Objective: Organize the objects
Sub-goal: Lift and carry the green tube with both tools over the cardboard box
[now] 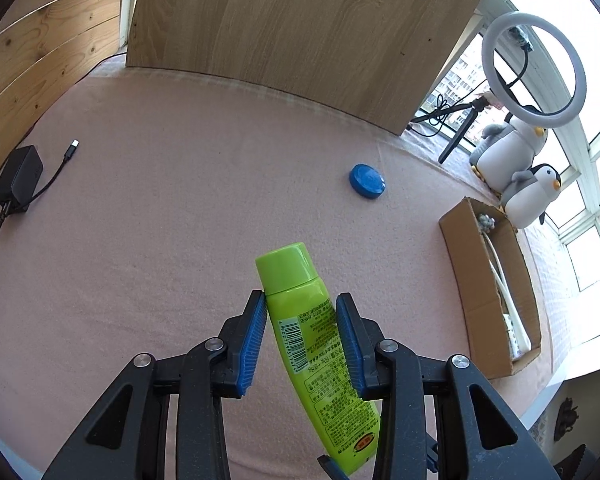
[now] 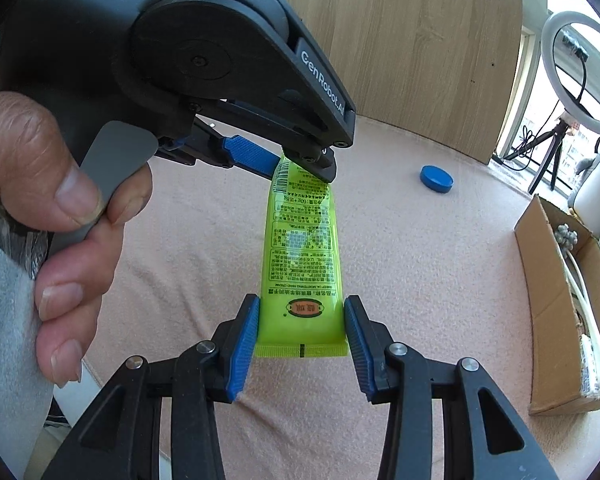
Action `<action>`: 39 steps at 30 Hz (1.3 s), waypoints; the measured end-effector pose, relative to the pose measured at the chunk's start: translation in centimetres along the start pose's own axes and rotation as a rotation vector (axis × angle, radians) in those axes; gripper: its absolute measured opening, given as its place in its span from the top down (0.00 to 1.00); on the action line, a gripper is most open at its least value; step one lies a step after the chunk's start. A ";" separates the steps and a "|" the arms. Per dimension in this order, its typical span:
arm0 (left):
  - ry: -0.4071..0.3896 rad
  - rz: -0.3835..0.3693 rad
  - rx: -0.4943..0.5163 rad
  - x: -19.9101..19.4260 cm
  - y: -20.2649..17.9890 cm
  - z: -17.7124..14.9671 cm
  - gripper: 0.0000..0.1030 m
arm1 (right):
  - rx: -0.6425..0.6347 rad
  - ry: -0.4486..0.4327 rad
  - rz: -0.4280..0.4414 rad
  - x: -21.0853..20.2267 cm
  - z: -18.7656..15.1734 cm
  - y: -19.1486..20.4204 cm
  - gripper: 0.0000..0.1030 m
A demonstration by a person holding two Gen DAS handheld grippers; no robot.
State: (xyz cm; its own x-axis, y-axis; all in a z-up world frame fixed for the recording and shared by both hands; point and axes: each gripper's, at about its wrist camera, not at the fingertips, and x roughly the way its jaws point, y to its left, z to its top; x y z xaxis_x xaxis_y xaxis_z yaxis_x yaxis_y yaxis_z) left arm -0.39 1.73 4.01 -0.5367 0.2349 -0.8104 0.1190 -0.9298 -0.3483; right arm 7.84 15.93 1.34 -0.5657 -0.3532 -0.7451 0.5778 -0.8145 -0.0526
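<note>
A lime-green cream tube point(image 1: 300, 320) with a green cap hangs above the pink cloth, gripped at both ends. My left gripper point(image 1: 300, 300) is shut on it just below the cap, blue pads point(image 1: 256, 328) pressing both sides. In the right wrist view the same tube point(image 2: 302, 248) runs away from me, and my right gripper point(image 2: 302, 304) is shut on its flat crimped end. The left gripper point(image 2: 300, 164) clamps the far end there, its handle held by a person's hand point(image 2: 60, 200). A blue round lid point(image 1: 367, 181) lies on the cloth beyond, also the blue lid point(image 2: 436, 178).
An open cardboard box point(image 1: 456, 248) with white items stands at the right, seen too as the box point(image 2: 540, 280). Plush penguins point(image 1: 532, 192) and a ring light point(image 1: 534, 70) sit by the window. A wooden board point(image 1: 300, 32) leans at the back. A black charger point(image 1: 18, 178) with cable lies far left.
</note>
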 end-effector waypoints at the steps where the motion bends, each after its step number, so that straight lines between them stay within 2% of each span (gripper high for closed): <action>1: -0.003 0.001 0.000 -0.2 0.0 0.1 0.63 | -0.002 -0.005 -0.001 0.0 0.2 0.0 0.63; 9: -0.012 -0.004 0.004 -0.9 -0.1 0.6 0.63 | -0.007 -0.022 -0.004 -0.3 0.7 -0.1 0.63; 19: -0.005 -0.039 0.051 -0.2 -3.5 1.5 0.63 | 0.022 -0.038 -0.043 -1.2 0.9 -1.6 0.63; 26: 0.011 -0.094 0.143 1.0 -9.2 2.3 0.63 | 0.086 -0.063 -0.113 -2.8 0.5 -4.7 0.63; 39: 0.061 -0.220 0.349 4.0 -22.5 2.2 0.63 | 0.254 -0.092 -0.288 -6.3 -1.6 -12.2 0.63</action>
State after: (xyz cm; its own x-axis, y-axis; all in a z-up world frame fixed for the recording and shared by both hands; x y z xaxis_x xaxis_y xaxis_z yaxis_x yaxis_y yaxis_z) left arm -7.03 22.93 9.60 -0.4657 0.4453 -0.7647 -0.2886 -0.8933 -0.3445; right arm 5.28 28.86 5.58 -0.7402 -0.1243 -0.6608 0.2306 -0.9701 -0.0758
